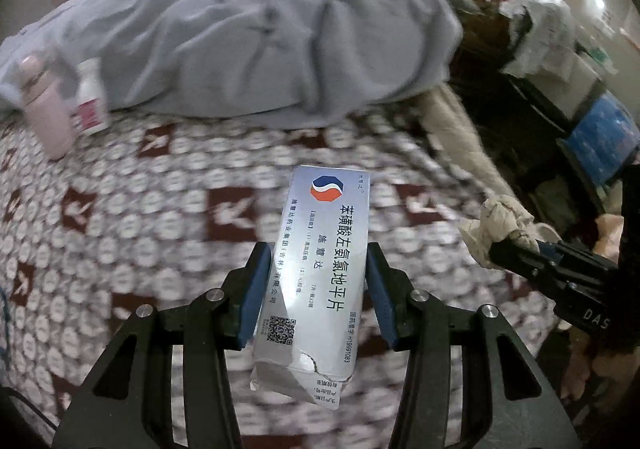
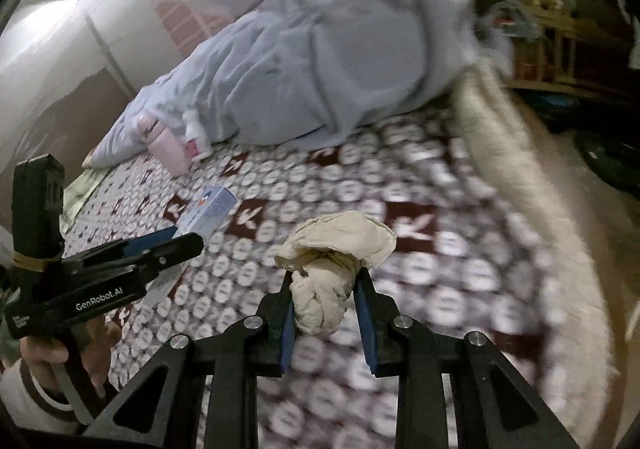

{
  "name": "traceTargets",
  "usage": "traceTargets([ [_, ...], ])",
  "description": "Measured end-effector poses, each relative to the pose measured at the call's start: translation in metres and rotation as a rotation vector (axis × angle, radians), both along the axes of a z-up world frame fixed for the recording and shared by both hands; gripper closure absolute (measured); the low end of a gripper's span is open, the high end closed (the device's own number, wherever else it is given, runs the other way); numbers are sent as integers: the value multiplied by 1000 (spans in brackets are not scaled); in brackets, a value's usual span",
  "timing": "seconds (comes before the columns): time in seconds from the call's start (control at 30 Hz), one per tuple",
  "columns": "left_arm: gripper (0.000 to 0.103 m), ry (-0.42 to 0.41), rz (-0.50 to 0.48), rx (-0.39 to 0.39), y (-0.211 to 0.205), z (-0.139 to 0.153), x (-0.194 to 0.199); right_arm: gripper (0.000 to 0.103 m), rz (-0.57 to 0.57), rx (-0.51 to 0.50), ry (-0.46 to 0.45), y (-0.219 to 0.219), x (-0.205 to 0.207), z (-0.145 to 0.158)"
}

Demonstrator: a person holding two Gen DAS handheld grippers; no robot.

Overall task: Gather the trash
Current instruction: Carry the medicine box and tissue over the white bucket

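Note:
My left gripper is shut on a silver medicine box with a red-and-blue logo and a torn near end, held above the patterned bed cover. A crumpled beige tissue sits clamped between the blue pads of my right gripper. In the left wrist view the right gripper shows at the right edge with the tissue. In the right wrist view the left gripper appears at the left with the box, held by a person's hand.
A rumpled pale blue quilt lies across the back of the bed. A pink bottle and a small white bottle stand beside it at left. Cluttered shelves and bags fill the dark area past the bed's right edge.

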State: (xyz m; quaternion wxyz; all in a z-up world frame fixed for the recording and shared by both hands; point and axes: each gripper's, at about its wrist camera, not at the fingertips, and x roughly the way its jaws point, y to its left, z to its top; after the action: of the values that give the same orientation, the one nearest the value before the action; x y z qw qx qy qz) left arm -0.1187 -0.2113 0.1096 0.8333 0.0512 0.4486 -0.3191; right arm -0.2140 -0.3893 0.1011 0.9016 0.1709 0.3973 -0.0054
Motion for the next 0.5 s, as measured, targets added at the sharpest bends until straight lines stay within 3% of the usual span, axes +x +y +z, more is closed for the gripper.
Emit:
traceTargets([
  [0.5,57,-36,-262,-2,-149,17,-72,77,-263,-36,-31,-110,-116,18],
])
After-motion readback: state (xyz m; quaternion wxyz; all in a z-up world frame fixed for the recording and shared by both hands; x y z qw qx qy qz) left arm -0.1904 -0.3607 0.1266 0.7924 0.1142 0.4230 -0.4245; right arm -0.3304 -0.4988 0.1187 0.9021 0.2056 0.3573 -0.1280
